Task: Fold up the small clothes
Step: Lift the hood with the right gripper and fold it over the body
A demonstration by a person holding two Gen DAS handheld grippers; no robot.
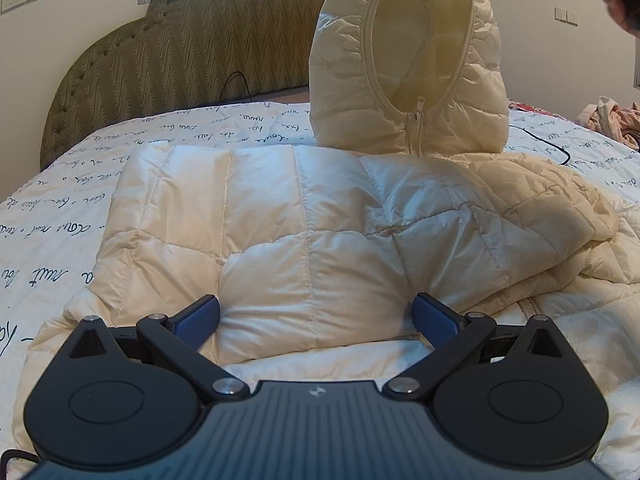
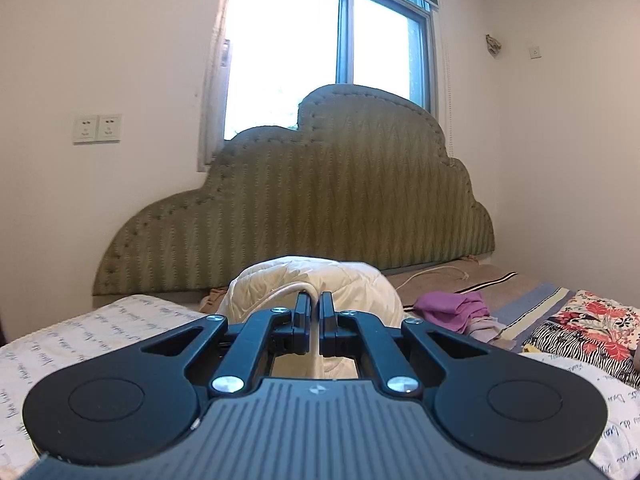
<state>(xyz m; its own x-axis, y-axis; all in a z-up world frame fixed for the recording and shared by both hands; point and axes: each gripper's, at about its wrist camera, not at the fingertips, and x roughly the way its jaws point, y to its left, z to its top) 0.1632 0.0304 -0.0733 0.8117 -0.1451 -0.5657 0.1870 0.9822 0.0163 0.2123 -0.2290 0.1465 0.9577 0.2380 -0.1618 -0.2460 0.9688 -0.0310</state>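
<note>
Blue-padded fingers (image 1: pixel 200 316) of the left tool (image 1: pixel 316 320) stand wide apart, low over the cream quilted jacket (image 1: pixel 304 232), touching or just above its folded body; which, I cannot tell. Nothing sits between the 2 pads. That jacket lies on the bed (image 1: pixel 60 208), whose white cover carries dark handwriting print. Its hood (image 1: pixel 408 60) is lifted upright at the far side, zipper closed below the opening. Over in the right wrist view, the right tool (image 2: pixel 315 312) is closed tight on the hood's pale trim (image 2: pixel 288 290), with puffy fabric bulging beyond the fingertips. Behind stands an olive scalloped headboard (image 2: pixel 320 208) under a bright window (image 2: pixel 320 40). Purple cloth (image 2: pixel 456 308) and a floral textile (image 2: pixel 592 320) lie to the right on the bed.
</note>
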